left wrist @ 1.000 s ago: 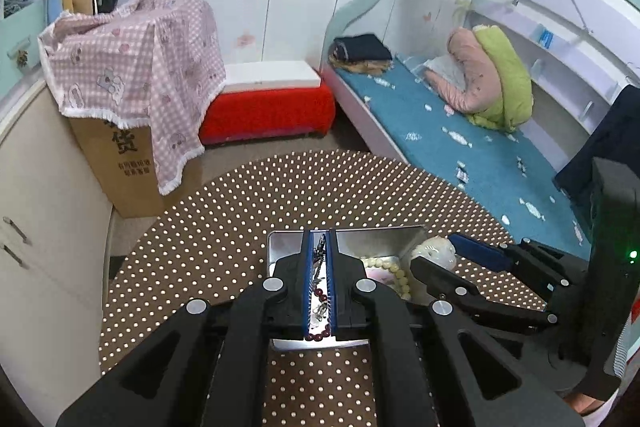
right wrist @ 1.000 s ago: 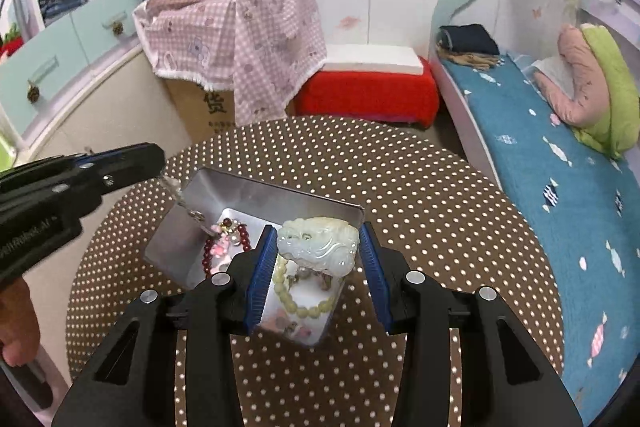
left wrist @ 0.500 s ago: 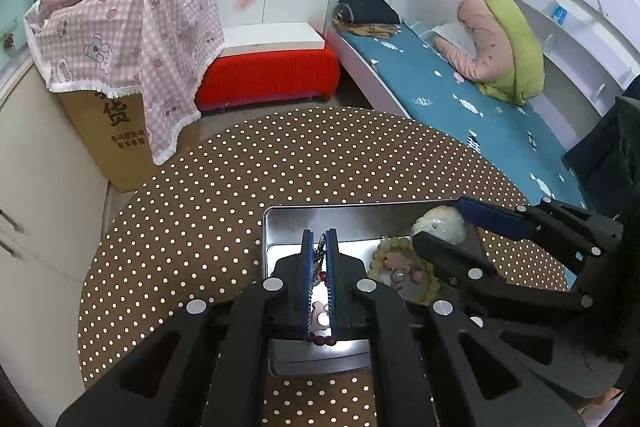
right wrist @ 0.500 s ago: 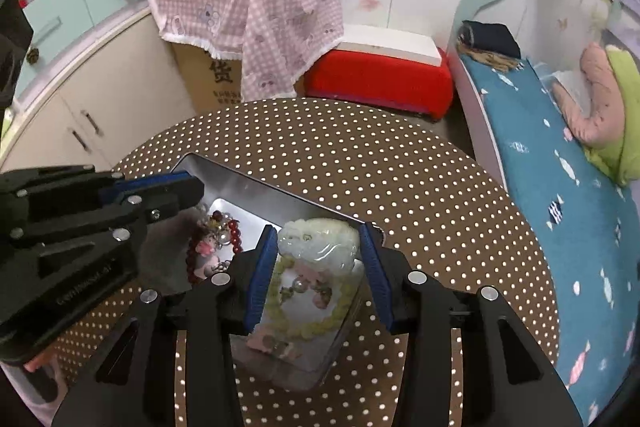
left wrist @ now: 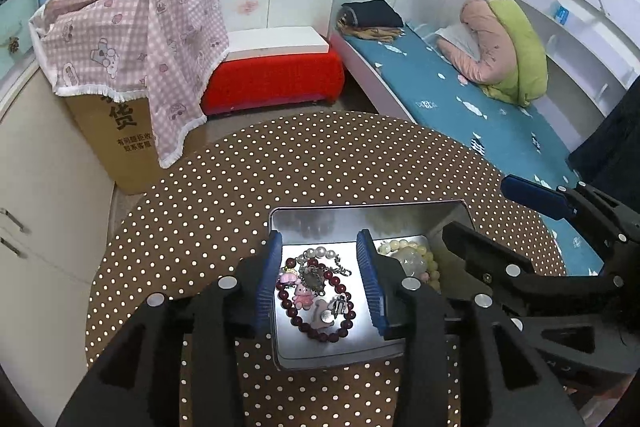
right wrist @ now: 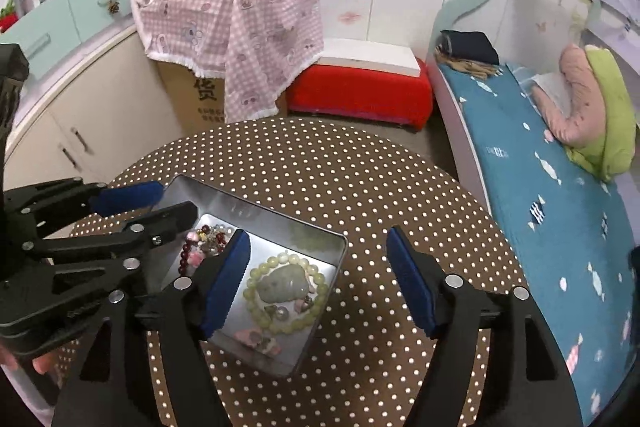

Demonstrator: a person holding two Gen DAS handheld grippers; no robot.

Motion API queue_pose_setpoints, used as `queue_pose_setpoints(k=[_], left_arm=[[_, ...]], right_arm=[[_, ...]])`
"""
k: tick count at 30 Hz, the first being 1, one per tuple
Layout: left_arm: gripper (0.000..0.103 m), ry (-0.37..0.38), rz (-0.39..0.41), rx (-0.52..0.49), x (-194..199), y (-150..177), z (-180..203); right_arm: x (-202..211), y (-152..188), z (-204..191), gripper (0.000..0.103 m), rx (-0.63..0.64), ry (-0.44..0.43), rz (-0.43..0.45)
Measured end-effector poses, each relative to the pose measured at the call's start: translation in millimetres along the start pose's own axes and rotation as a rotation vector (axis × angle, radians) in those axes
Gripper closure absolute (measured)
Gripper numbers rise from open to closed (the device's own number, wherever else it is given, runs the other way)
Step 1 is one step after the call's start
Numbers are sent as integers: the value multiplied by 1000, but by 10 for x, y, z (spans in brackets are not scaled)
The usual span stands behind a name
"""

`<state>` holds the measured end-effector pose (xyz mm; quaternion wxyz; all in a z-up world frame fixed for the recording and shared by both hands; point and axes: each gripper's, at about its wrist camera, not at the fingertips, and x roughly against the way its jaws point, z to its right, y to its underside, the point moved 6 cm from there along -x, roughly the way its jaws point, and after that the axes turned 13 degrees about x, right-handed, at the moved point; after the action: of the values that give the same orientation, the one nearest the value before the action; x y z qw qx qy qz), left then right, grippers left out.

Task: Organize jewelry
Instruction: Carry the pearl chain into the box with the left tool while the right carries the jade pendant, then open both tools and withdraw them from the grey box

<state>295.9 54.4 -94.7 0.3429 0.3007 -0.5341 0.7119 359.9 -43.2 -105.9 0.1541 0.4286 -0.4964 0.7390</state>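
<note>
Both tongs have just been opening and now stand parted, with nothing pressed between their pads. The left tongs (left wrist: pixel 322 281) hang over the dark red bead bracelet (left wrist: pixel 318 301), which now lies loose in the metal tin (left wrist: pixel 360 217) on the dotted bench (left wrist: pixel 280 167). The right tongs (right wrist: pixel 318 277) have let the pale green jade pendant (right wrist: pixel 282 283) drop inside its bead ring. Both pieces seem delivered; withdrawal likely comes next.

One metal tin (left wrist: pixel 448 213) on one round dotted table (left wrist: pixel 320 155). Two bead bracelets: one dark red (left wrist: pixel 316 323), one pale green (right wrist: pixel 286 295). One jade carving (right wrist: pixel 282 283). Two grippers: left (left wrist: pixel 320 283), right (right wrist: pixel 320 283).
</note>
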Motion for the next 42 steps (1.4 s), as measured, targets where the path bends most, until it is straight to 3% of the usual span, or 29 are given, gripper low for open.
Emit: queue_pose_setpoints(k=[5, 15, 20, 29, 31, 42], left_arm=[[60, -3, 0, -6, 38, 35, 18], [58, -20, -3, 7, 198, 203, 5], [40, -36, 16, 15, 366, 334, -9], [32, -62, 49, 11, 699, 580, 32], [26, -69, 59, 13, 791, 649, 54], [25, -73, 160, -1, 1234, 741, 217]], right_arm=[[23, 58, 34, 34, -18, 6, -12], [222, 250, 35, 34, -56, 27, -7], [415, 390, -45, 20, -66, 53, -7], [828, 645, -102, 19, -117, 68, 25], [926, 698, -103, 19, -136, 68, 37], [1414, 847, -151, 19, -147, 91, 114]])
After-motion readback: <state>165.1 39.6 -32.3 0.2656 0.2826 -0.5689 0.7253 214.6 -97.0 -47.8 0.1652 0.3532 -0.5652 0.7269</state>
